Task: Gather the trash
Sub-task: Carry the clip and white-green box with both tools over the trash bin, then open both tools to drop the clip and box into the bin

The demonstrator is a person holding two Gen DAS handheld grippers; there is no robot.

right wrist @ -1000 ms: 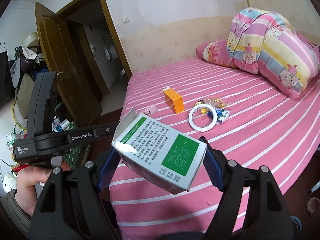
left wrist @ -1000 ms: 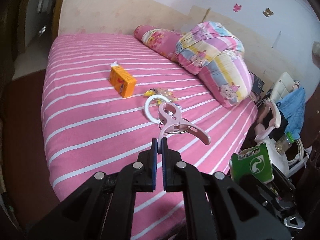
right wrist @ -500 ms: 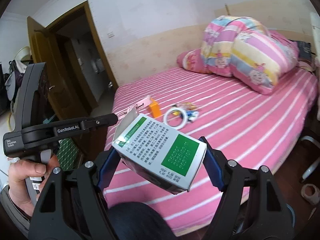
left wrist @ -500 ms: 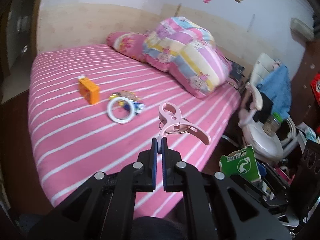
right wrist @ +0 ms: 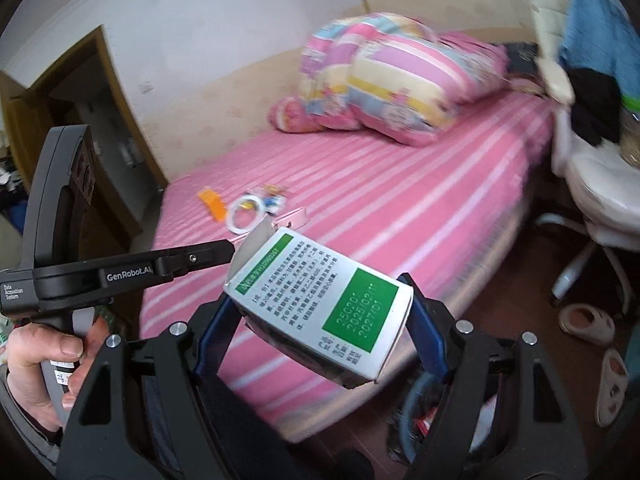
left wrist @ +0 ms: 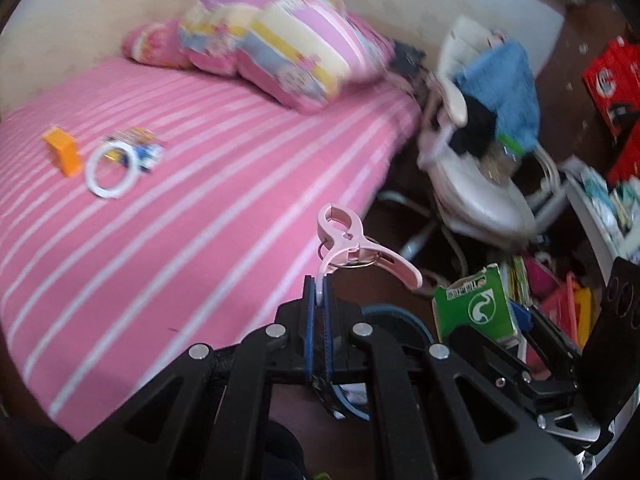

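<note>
My left gripper (left wrist: 318, 292) is shut on one handle of a pink plastic clip (left wrist: 352, 242), held over the bed's near edge. My right gripper (right wrist: 320, 312) is shut on a white and green carton (right wrist: 320, 304), which also shows as a green box (left wrist: 474, 306) in the left wrist view. Beneath both grippers a blue-rimmed bin (right wrist: 416, 396) holds scraps; its rim (left wrist: 400, 314) is partly hidden by the fingers. Left on the pink striped bed (left wrist: 200, 208) are an orange box (left wrist: 64, 152), a white ring (left wrist: 110, 172) and some wrappers (left wrist: 140, 146).
A folded quilt (left wrist: 280, 32) and a pillow (left wrist: 152, 46) lie at the bed's head. A white chair (left wrist: 476, 188) draped with blue cloth stands at right, with slippers (right wrist: 588, 324) on the floor. A cluttered shelf (left wrist: 600, 192) and red boxes (left wrist: 614, 84) are further right. A hand (right wrist: 48, 364) grips the left handle.
Both grippers have swung right and slightly down, away from the bed's middle toward its corner and the floor. The bin and chair have come into view. Both grips are unchanged.
</note>
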